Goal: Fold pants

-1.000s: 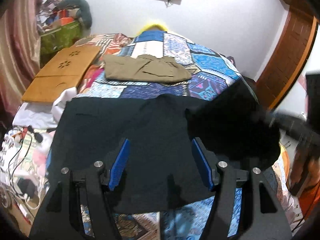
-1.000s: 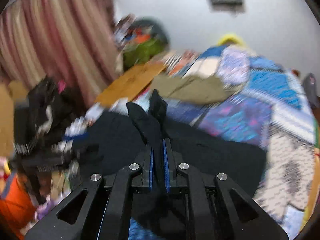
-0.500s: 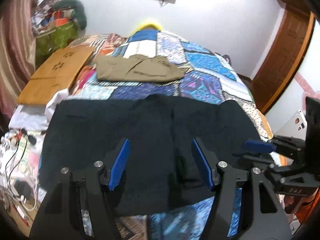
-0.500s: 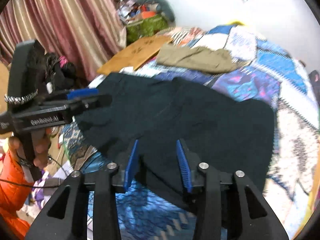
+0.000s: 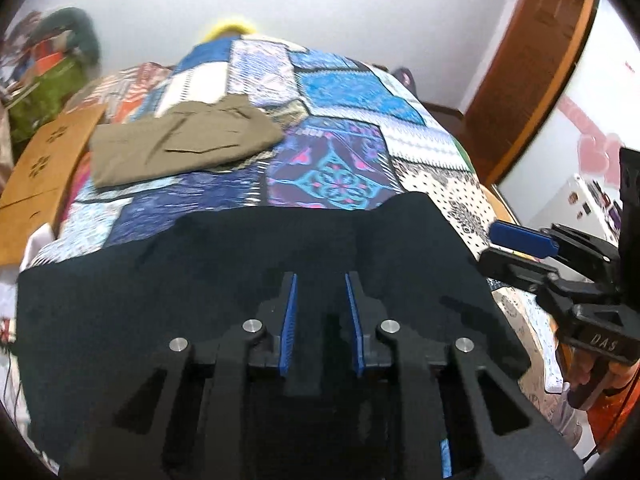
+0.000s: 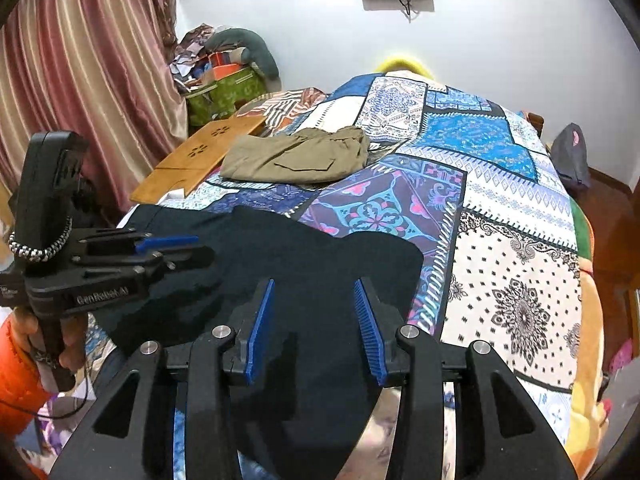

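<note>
Dark navy pants point(image 5: 248, 280) lie spread flat across the near end of the bed; they also show in the right wrist view point(image 6: 320, 272). My left gripper point(image 5: 320, 280) hovers just above their middle, jaws partly open with a gap and nothing between them. My right gripper point(image 6: 314, 284) is open and empty above the pants' right part. It also shows at the right edge of the left wrist view point(image 5: 516, 246), beside the pants' right edge. The left gripper point(image 6: 188, 246) shows at the left of the right wrist view.
Folded olive pants point(image 5: 180, 144) lie farther back on the patchwork quilt point(image 5: 340, 96). A wooden lap tray point(image 6: 200, 160) rests at the bed's left edge. Curtains point(image 6: 80, 80) and a cluttered green bin point(image 6: 228, 92) stand left. A wooden door point(image 5: 532, 60) is right.
The right gripper let go of the pants, which now lie flat, and opened wide. The left gripper's jaws narrowed and it moved closer over the pants.
</note>
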Available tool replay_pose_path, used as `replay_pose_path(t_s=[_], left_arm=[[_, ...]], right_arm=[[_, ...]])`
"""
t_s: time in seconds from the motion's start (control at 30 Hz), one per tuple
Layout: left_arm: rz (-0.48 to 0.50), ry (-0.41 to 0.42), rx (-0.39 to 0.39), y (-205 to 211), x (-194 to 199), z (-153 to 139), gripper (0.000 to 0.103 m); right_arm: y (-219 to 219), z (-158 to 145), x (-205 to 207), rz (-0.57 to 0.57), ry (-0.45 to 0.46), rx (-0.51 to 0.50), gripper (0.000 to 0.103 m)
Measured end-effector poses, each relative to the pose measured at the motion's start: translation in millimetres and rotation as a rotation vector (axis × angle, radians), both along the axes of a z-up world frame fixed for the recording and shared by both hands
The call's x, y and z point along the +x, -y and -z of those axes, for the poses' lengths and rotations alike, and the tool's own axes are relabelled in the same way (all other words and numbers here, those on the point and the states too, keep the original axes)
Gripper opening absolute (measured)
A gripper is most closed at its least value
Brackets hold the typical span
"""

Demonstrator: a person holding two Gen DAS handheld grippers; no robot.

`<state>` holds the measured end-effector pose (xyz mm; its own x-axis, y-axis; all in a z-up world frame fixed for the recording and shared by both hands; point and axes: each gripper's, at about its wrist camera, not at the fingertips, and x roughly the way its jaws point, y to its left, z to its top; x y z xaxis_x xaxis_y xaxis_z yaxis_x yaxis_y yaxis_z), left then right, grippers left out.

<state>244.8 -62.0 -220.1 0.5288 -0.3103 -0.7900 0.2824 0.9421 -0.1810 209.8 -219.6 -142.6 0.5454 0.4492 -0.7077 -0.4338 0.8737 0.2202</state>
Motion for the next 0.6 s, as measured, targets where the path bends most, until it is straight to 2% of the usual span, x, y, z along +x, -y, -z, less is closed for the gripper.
replay_pose_path(t_s=[0.13, 0.3, 0.4, 0.6], left_arm=[[0.019, -0.038, 0.035, 16.2, 19.7, 17.8, 0.023], [-0.031, -0.089, 0.11, 9.2, 34.2, 50.2, 0.023], [-0.032, -0.097, 0.065, -3.0, 34.0, 59.6, 0.024], [-0.035, -0.074, 0.114, -4.6, 24.2, 57.4, 0.023]], right_arm=[[-7.1, 18.9, 9.9, -0.059, -0.065, -0.002, 0.038], [-6.4, 52.3, 1.0, -0.096, -0.132, -0.064, 0.038], [3.5, 49.8, -9.5, -0.095, -0.126, -0.052, 0.038], [12.7, 42.3, -33.1, -0.077, -0.115, -0.085, 0.038]])
